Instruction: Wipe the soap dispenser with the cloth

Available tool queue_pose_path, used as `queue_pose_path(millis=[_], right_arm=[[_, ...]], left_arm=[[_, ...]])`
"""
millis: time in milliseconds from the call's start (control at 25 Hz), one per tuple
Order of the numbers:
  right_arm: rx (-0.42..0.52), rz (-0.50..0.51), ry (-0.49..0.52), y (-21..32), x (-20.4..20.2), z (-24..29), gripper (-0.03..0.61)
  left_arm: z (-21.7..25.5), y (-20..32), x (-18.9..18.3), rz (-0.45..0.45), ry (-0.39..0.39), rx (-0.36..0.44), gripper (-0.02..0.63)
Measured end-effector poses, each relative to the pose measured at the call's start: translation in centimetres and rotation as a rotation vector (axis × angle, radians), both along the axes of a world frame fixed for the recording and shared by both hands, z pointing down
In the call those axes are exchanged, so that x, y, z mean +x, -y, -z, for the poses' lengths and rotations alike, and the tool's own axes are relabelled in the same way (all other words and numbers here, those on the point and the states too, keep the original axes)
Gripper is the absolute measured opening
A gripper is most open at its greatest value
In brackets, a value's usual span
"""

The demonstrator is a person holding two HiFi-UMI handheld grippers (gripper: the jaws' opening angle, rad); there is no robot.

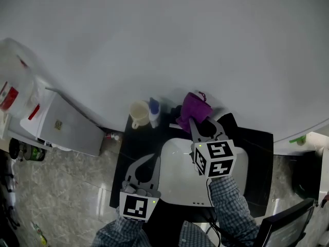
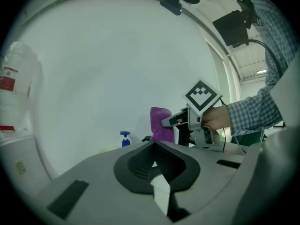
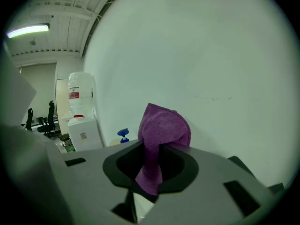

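hand-held gripper (image 2: 154,143) jaws together, purple cloth (image 2: 161,124) beyond

Purple terry cloth (image 3: 161,130) here, blue-topped plastic soap dispenser (image 1: 153,108), cream ceramic mug (image 1: 139,113), blue-and-white checked sleeve (image 1: 231,199).

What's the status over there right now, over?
Right gripper shut on purple cloth. Left gripper shut, empty. Soap dispenser not yet touched, cloth short of it. Cup close beside dispenser.

Head view sits high, staring steeply down on the sink (image 1: 172,151). Both gripper views ride low, facing the wall (image 1: 180,35). All three catch the cloth (image 1: 195,108) and soap dispenser (image 1: 153,107), at the sink's twelve o'clock.
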State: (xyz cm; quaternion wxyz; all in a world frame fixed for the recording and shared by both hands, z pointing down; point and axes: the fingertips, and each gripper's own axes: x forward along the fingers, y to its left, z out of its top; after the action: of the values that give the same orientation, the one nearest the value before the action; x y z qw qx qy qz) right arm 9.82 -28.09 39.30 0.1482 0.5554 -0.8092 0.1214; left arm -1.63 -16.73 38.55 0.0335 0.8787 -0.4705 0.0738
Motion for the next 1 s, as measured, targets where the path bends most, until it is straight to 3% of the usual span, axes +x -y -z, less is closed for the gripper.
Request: queue_pose_path(millis=[360, 720, 1000], right_arm=[[-0.139, 0.026, 0.040, 3.7, 0.4, -4.7, 0.077], [-0.294, -0.045, -0.066, 4.1, 2.0, -11.7, 0.077], [-0.346, -0.092, -0.035, 4.3, 2.8, -14.8, 0.077]], left_arm=[[-0.9, 1.8, -0.1, 0.040, 0.006, -0.025, 0.002], [-1.6, 2.8, -0.9, 0.075, -0.006, -0.054, 0.002], [-2.4, 3.1, -1.3, 0.078, -0.002, -0.065, 0.002]])
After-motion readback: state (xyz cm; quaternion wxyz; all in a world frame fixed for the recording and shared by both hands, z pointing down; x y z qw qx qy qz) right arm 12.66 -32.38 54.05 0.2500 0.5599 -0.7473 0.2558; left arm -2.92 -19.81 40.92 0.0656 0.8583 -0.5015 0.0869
